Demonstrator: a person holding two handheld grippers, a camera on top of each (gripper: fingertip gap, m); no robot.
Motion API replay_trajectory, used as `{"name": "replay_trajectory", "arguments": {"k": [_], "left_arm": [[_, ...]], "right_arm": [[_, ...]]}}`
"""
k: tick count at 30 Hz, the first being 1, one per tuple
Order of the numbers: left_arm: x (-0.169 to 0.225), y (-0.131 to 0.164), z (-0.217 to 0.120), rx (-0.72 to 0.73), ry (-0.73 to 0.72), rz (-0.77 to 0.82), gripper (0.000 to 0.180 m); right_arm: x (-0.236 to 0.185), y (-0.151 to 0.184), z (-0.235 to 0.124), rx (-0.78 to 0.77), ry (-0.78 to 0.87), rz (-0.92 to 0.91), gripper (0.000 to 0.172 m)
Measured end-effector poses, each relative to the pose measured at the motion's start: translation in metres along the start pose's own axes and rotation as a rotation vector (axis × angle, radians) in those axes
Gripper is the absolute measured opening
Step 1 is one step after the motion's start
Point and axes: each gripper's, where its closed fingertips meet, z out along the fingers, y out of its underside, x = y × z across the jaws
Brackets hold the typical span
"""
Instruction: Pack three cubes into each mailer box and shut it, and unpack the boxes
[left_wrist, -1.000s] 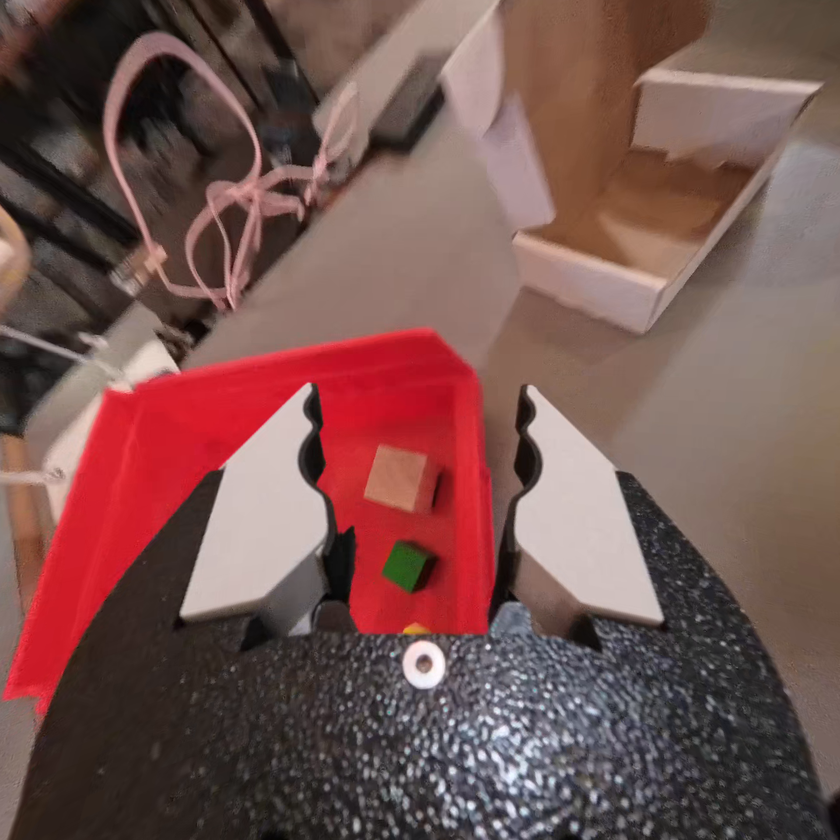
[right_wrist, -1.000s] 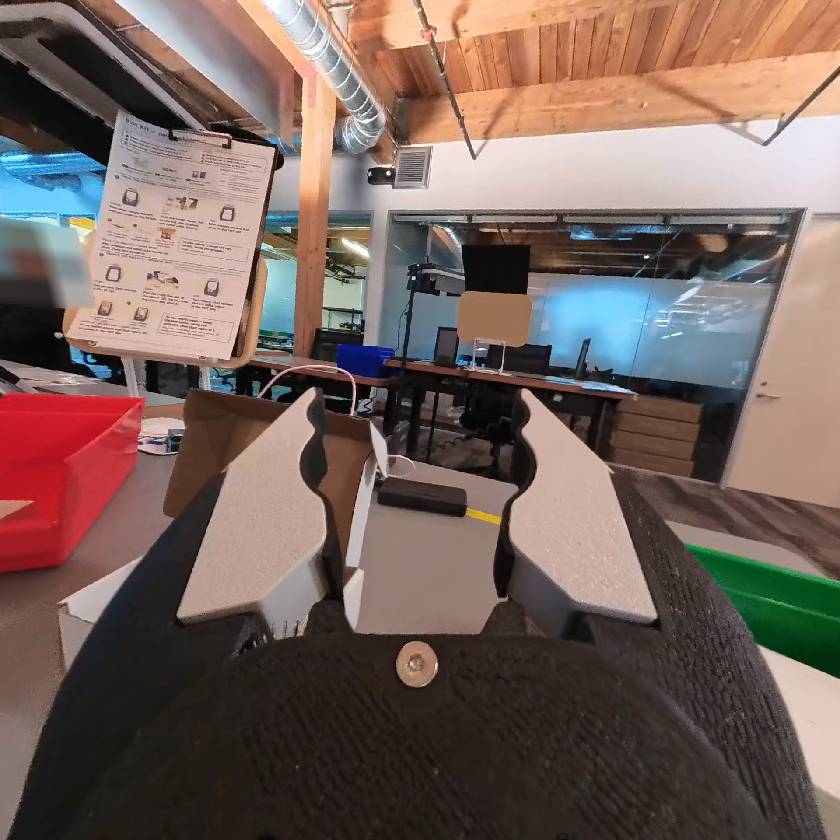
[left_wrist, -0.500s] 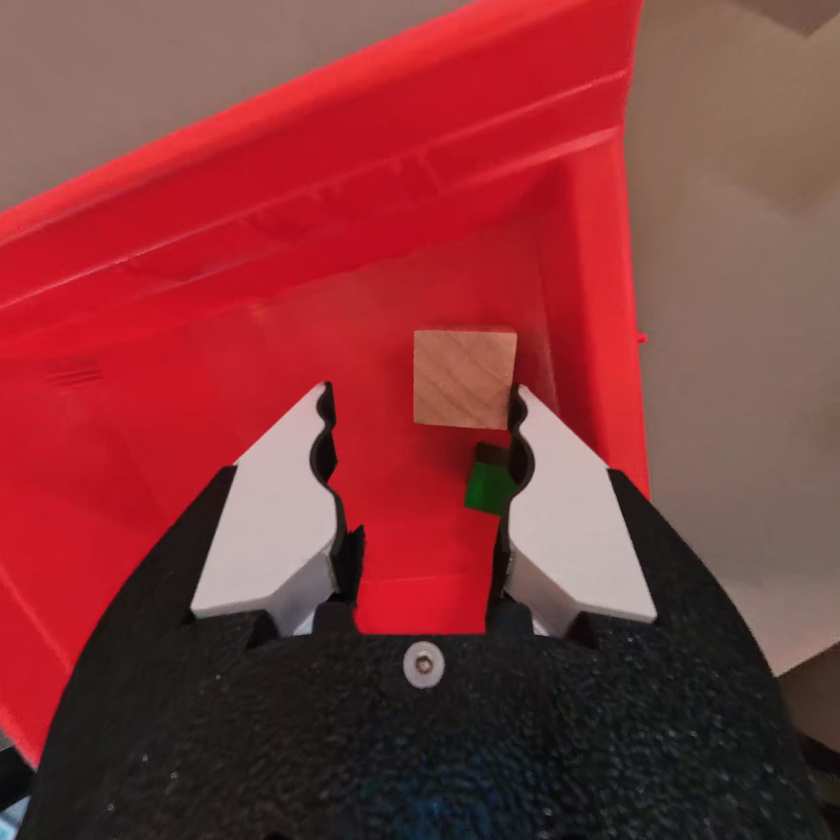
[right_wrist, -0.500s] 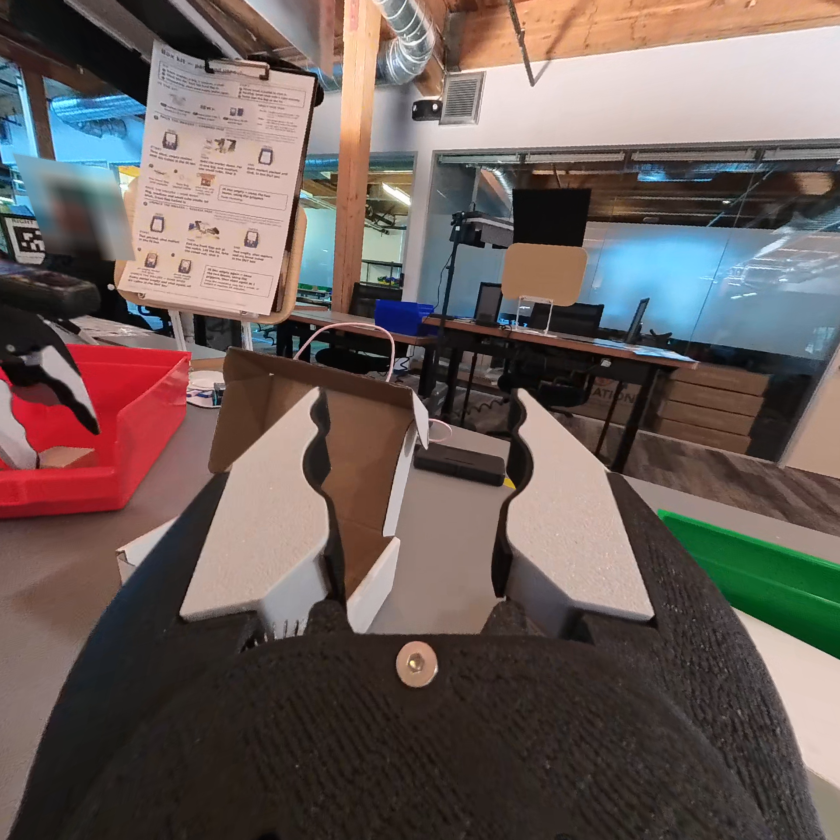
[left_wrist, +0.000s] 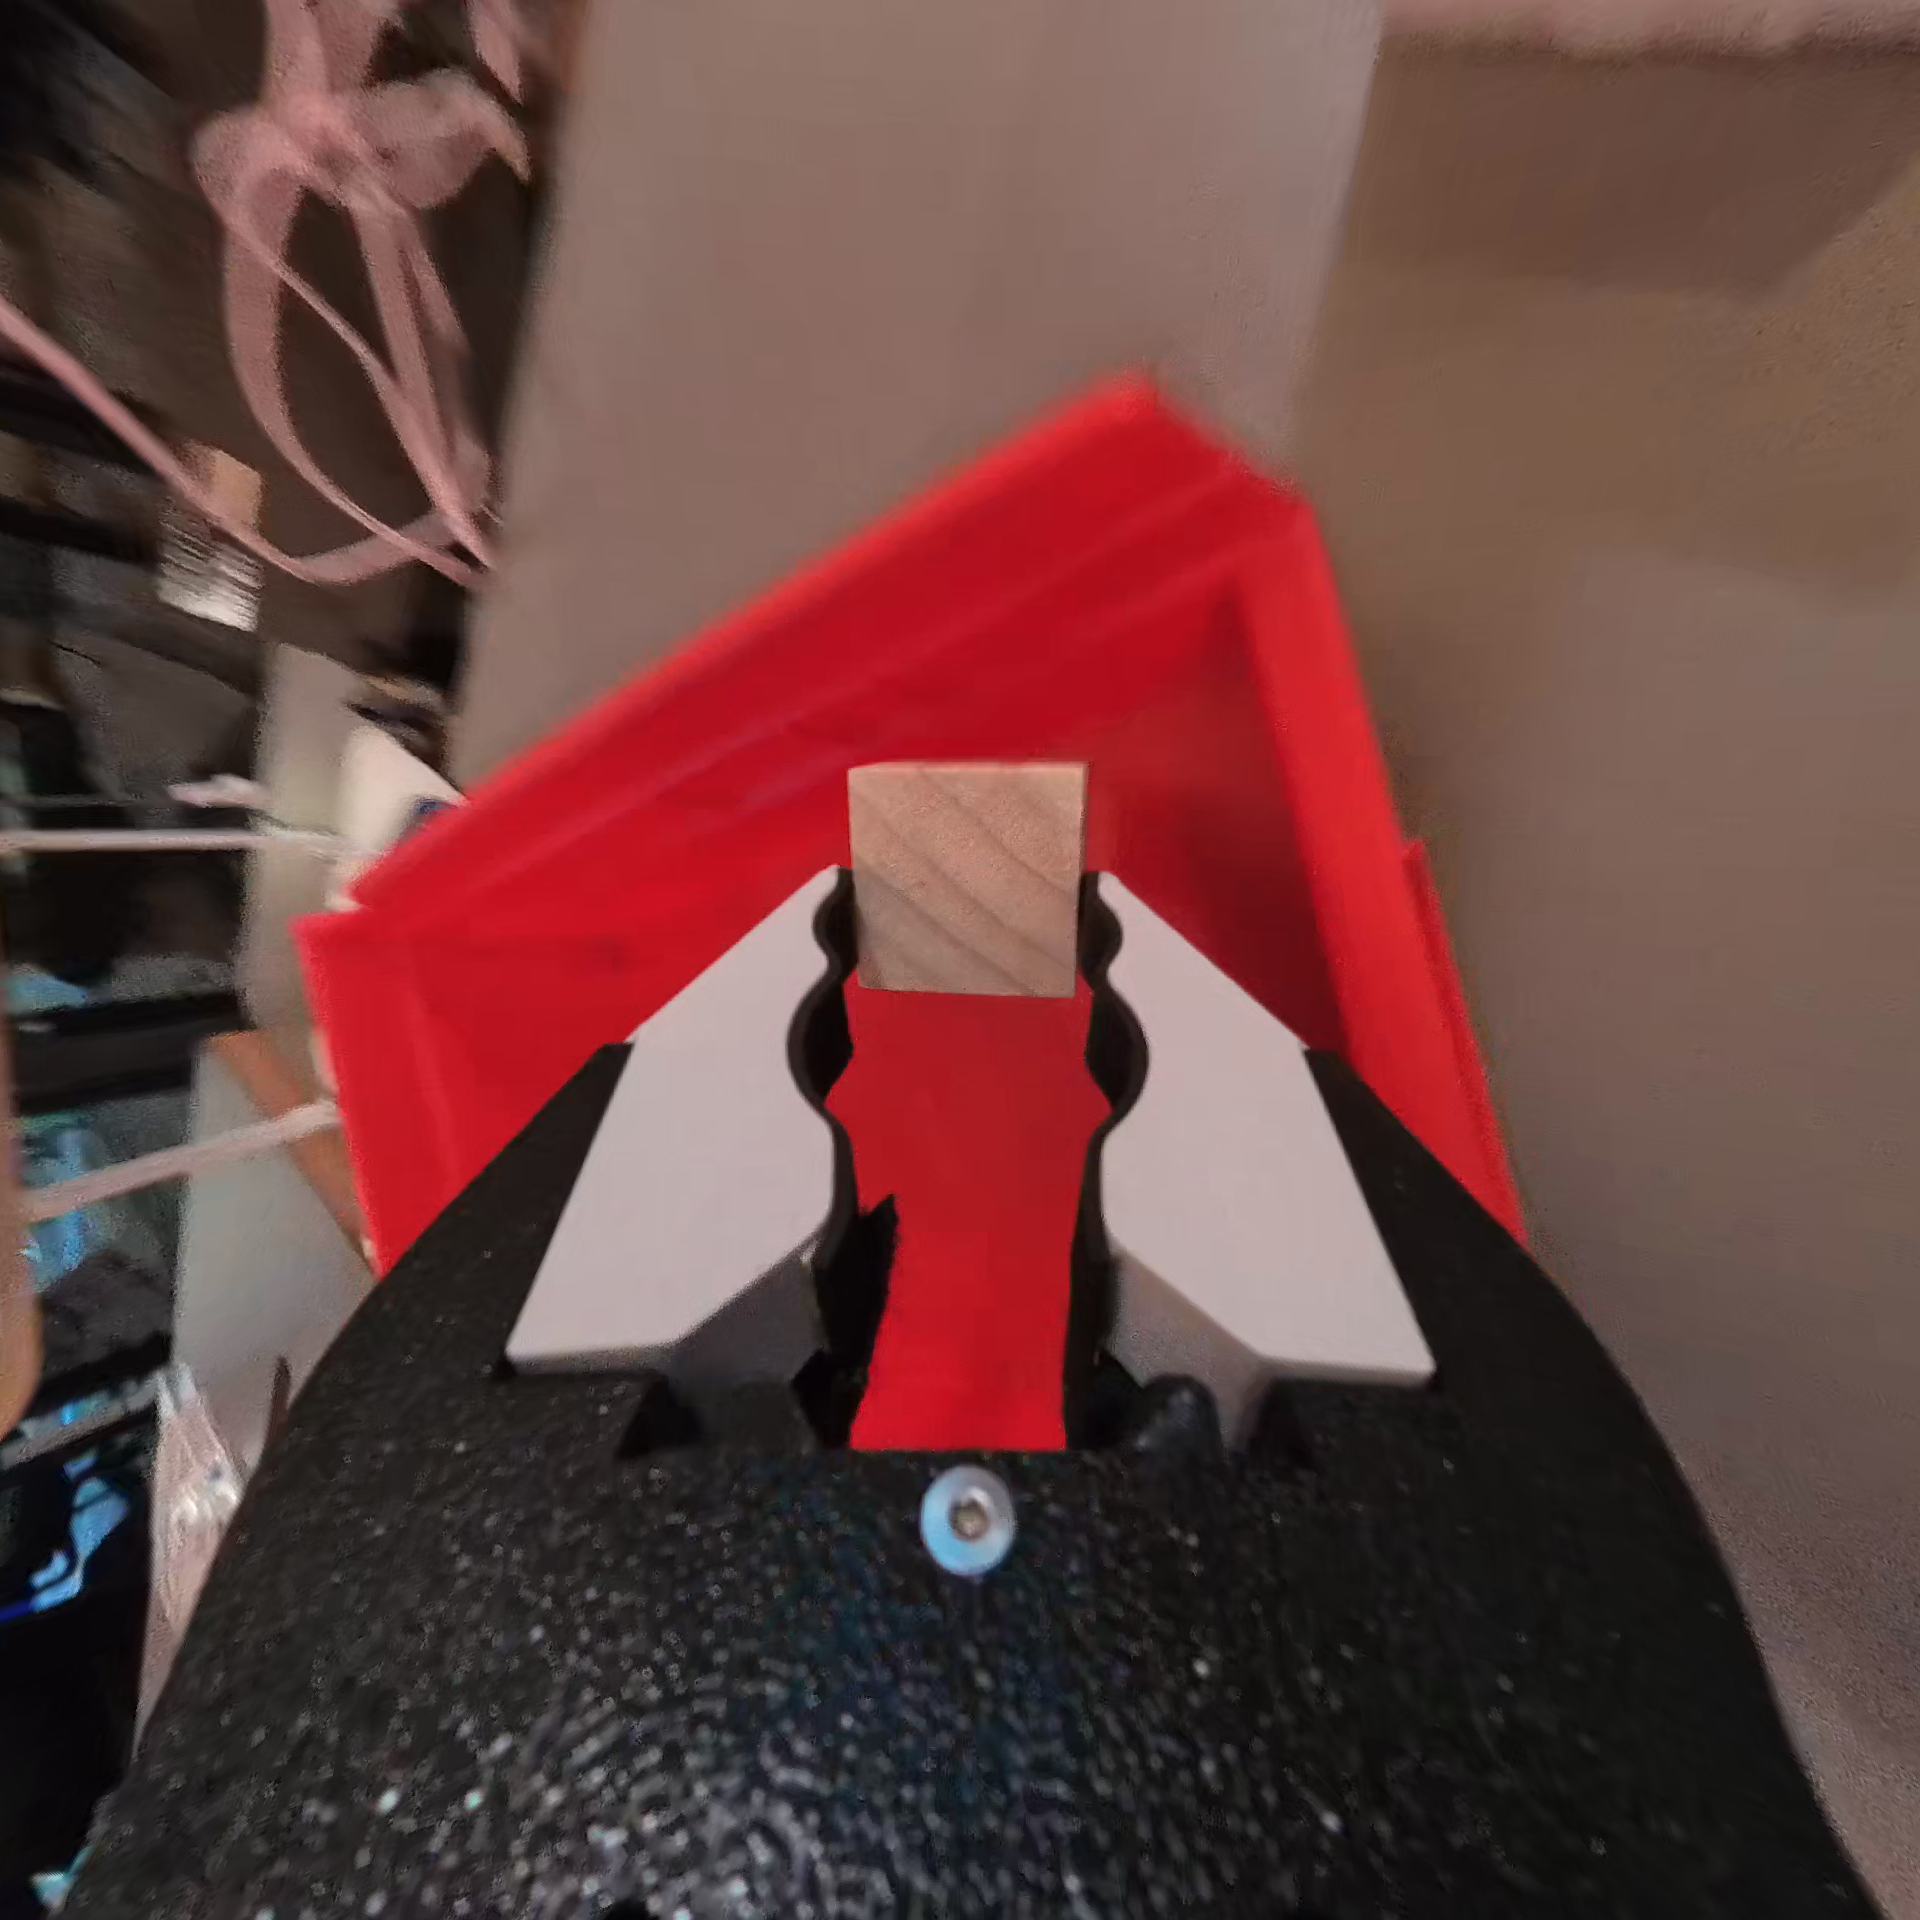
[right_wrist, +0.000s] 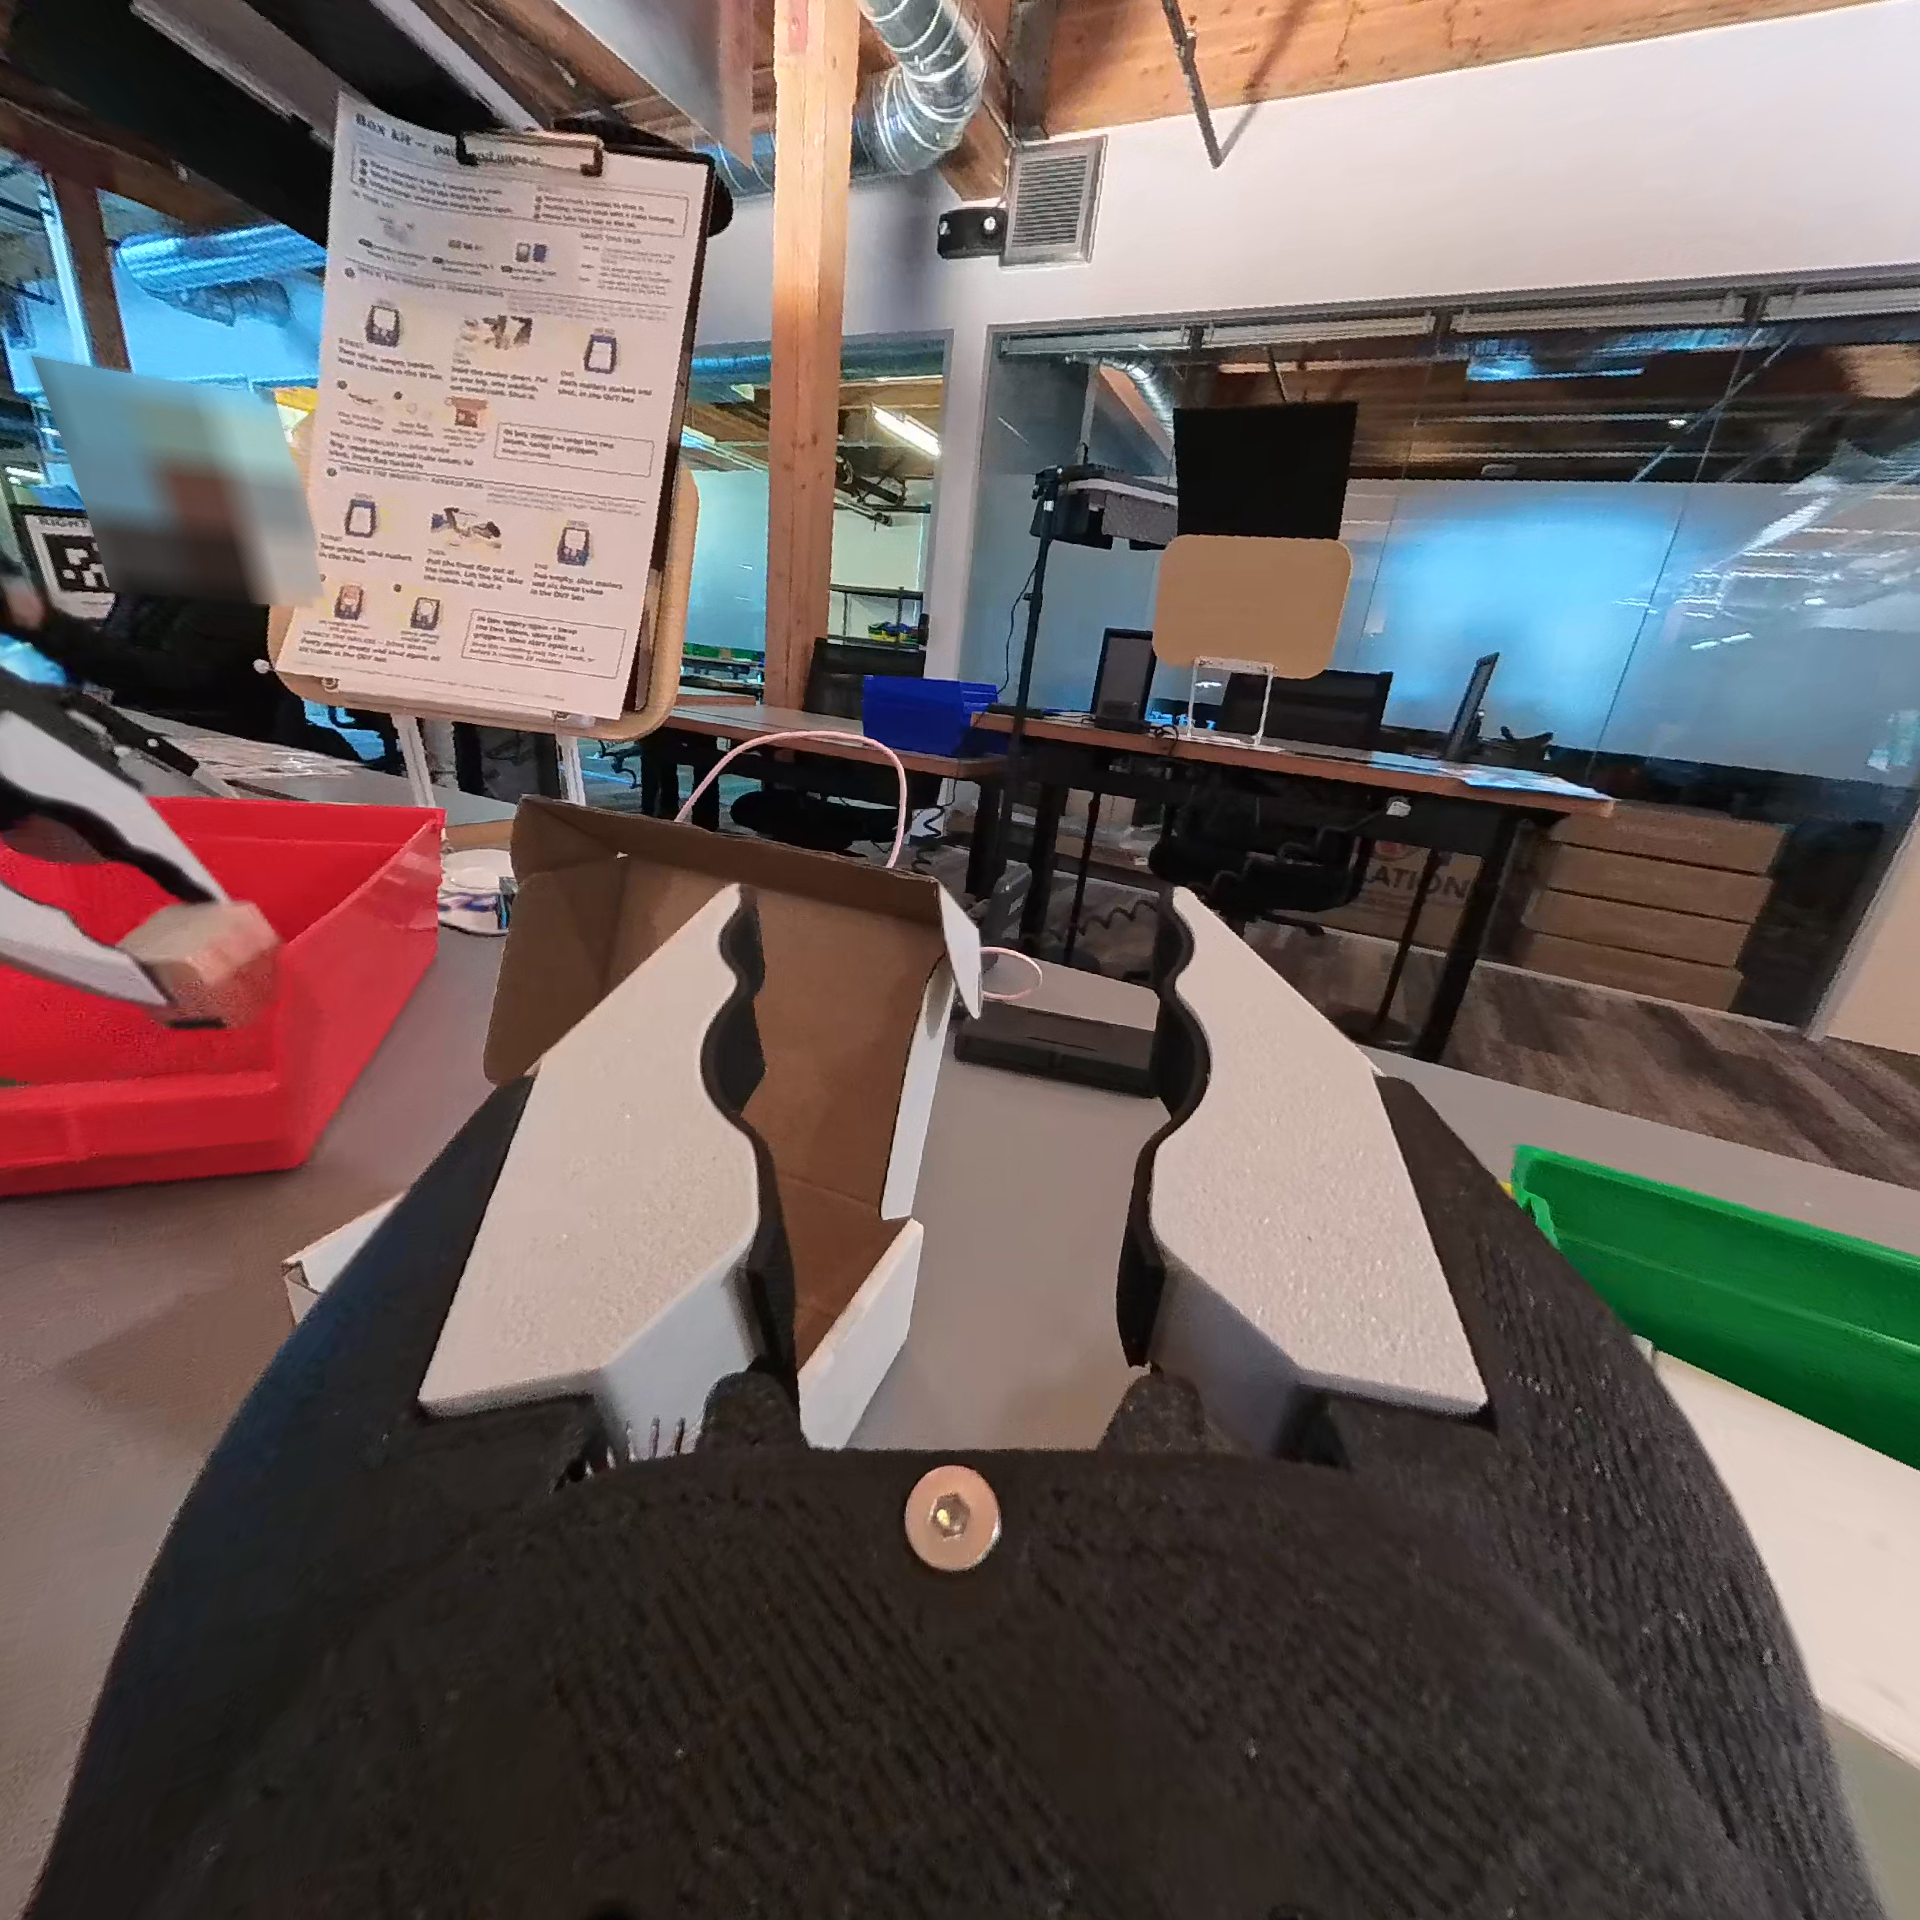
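My left gripper (left_wrist: 966, 914) is shut on a plain wooden cube (left_wrist: 966, 878), both pads pressed on its sides, and holds it above the red bin (left_wrist: 1351, 790). The right wrist view shows the same gripper (right_wrist: 177, 966) at the far left with the cube (right_wrist: 208, 951) at its tips over the red bin (right_wrist: 343, 935). My right gripper (right_wrist: 961, 997) is open and empty, hovering just in front of the open mailer box (right_wrist: 831, 997), whose brown lid flap stands upright.
A green bin (right_wrist: 1714, 1278) lies at the right. A black flat device (right_wrist: 1049, 1049) sits behind the box. A clipboard with an instruction sheet (right_wrist: 499, 416) stands at the back left. Pink cables (left_wrist: 343, 312) hang beyond the table's edge. My right fingertips sit around 40 cm from my left ones.
My left gripper dropped into the red bin, closed on the wooden cube and lifted it clear; the green cube is out of sight. My right gripper rose slightly and stayed open.
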Motion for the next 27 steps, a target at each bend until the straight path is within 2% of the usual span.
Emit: {"name": "replay_trajectory", "arguments": {"k": [3,7,10,13,15,19,22,25,27], "left_arm": [[0.005,-0.057,-0.042,0.249,-0.170,0.013,0.041],[0.035,-0.135,-0.079,0.470,-0.354,0.150,0.041],[0.075,-0.185,-0.073,0.537,-0.296,0.229,0.041],[0.104,-0.220,-0.047,0.528,-0.167,0.247,0.041],[0.112,-0.236,-0.028,0.506,-0.103,0.212,0.041],[0.132,-0.253,0.008,0.394,0.096,0.156,0.042],[0.140,-0.255,0.030,0.282,0.201,0.149,0.042],[0.139,-0.256,0.046,0.217,0.210,0.183,0.042],[0.146,-0.251,0.053,0.165,0.273,0.204,0.042]], "right_arm": [[0.003,-0.001,-0.001,0.004,0.009,0.016,0.074],[0.005,-0.002,-0.002,0.014,0.013,0.032,0.073],[0.009,-0.002,-0.003,0.013,0.027,0.030,0.072],[0.018,-0.019,-0.013,0.099,0.097,0.014,0.060],[0.024,-0.033,-0.023,0.183,0.137,0.008,0.052],[0.032,-0.042,-0.031,0.236,0.162,0.040,0.051],[0.031,-0.044,-0.032,0.251,0.147,0.060,0.046],[0.030,-0.047,-0.035,0.272,0.154,0.035,0.040],[0.030,-0.047,-0.035,0.267,0.151,0.034,0.040]]}}
